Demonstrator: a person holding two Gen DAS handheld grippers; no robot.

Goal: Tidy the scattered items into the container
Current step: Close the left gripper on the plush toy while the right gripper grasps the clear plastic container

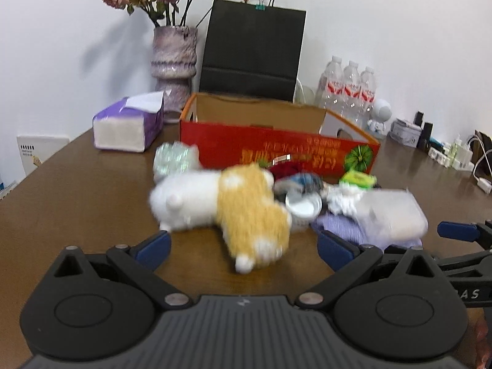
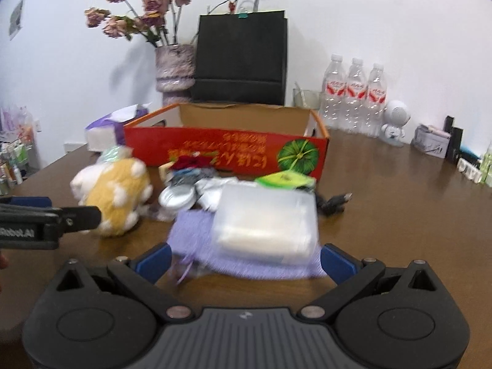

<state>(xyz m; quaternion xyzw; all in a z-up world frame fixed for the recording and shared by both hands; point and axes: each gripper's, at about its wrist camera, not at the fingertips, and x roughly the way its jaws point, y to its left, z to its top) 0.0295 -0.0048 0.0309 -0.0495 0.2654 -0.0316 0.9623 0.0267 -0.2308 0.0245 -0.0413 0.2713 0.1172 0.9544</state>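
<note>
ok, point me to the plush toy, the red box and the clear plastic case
plush toy [image 1: 246, 206], left wrist view, tan back.
red box [image 2: 227, 149], right wrist view, printed front wall.
clear plastic case [image 2: 264, 224], right wrist view, lid centre.

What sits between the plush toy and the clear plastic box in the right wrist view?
A round silver tin lies between the plush toy and the clear plastic box, with crumpled white material behind it.
</note>
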